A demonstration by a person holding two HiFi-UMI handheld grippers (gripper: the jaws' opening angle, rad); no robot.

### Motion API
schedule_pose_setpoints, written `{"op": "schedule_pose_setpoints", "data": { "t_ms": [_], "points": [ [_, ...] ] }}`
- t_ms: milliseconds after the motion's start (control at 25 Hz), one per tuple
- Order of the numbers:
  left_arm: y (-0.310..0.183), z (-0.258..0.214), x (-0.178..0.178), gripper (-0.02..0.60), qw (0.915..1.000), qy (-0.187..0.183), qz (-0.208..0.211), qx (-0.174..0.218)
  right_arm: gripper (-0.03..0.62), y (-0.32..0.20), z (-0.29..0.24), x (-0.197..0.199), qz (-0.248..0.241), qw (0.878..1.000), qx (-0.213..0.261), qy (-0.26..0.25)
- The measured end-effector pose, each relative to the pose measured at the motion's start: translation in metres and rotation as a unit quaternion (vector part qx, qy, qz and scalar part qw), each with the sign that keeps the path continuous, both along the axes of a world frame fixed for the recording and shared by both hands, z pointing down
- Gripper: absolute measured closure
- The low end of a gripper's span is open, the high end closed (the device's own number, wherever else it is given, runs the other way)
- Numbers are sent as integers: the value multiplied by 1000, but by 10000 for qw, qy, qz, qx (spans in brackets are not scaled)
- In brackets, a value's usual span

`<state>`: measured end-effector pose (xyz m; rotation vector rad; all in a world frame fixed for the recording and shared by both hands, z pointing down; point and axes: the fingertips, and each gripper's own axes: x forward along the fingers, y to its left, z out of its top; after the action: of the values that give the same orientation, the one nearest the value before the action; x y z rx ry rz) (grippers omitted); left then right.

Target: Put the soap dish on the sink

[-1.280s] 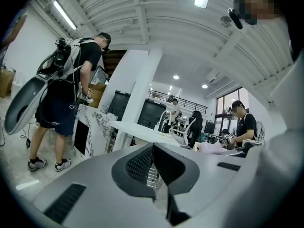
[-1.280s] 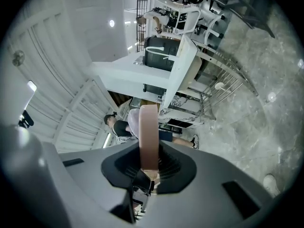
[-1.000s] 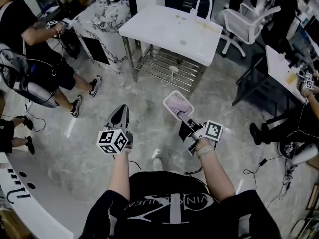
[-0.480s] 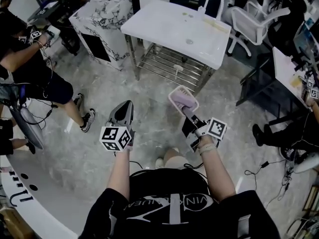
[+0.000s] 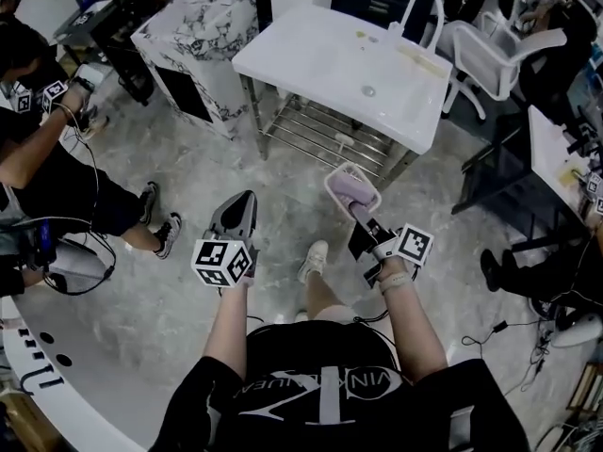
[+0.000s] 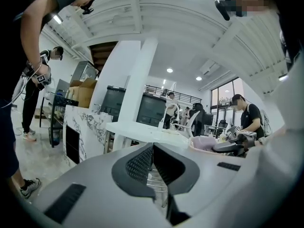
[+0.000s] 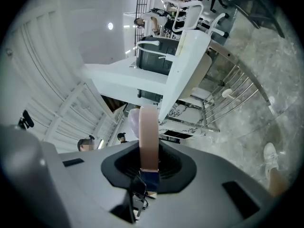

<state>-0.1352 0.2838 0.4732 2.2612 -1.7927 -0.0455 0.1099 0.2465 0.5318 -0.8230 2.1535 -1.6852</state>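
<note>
The soap dish (image 5: 350, 188) is a pale pink slotted tray, and my right gripper (image 5: 363, 220) is shut on its near rim, holding it above the floor. In the right gripper view the soap dish (image 7: 147, 132) shows edge-on between the jaws of the right gripper (image 7: 148, 161). The white sink (image 5: 330, 59) with its curved faucet (image 5: 420, 9) stands on a metal frame ahead of both grippers. My left gripper (image 5: 237, 213) is shut and holds nothing, to the left of the dish. In the left gripper view the left gripper (image 6: 153, 148) points at the sink (image 6: 142, 128).
A wire shelf (image 5: 320, 132) sits under the sink. Left of the sink is a marble-patterned cabinet (image 5: 193, 38); to its right are a white chair (image 5: 490, 45) and a dark desk (image 5: 490, 149). A person (image 5: 47, 149) stands at the left. My shoe (image 5: 314, 259) is on the grey floor.
Both grippers have moved forward toward the sink, the right one carrying the soap dish. The sink now appears nearer and lower in the head view.
</note>
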Motion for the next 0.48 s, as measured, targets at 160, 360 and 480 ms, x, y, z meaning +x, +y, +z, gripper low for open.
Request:
{"op": "schedule_pose_setpoints", "data": {
  "t_ms": [160,360,480],
  "points": [
    [-33,1,-7,563,10000,18,17,0,522,-32,1,-4,31,10000,40,59],
    [-74,2,-3,563,9999,68,102,-60,522,-67,0,-6,53,10000,-39,11],
    [-92,-3,-7,563,9998,48,143,-125,522,-85,-1,-8,93,9999,-113,40]
  ]
}}
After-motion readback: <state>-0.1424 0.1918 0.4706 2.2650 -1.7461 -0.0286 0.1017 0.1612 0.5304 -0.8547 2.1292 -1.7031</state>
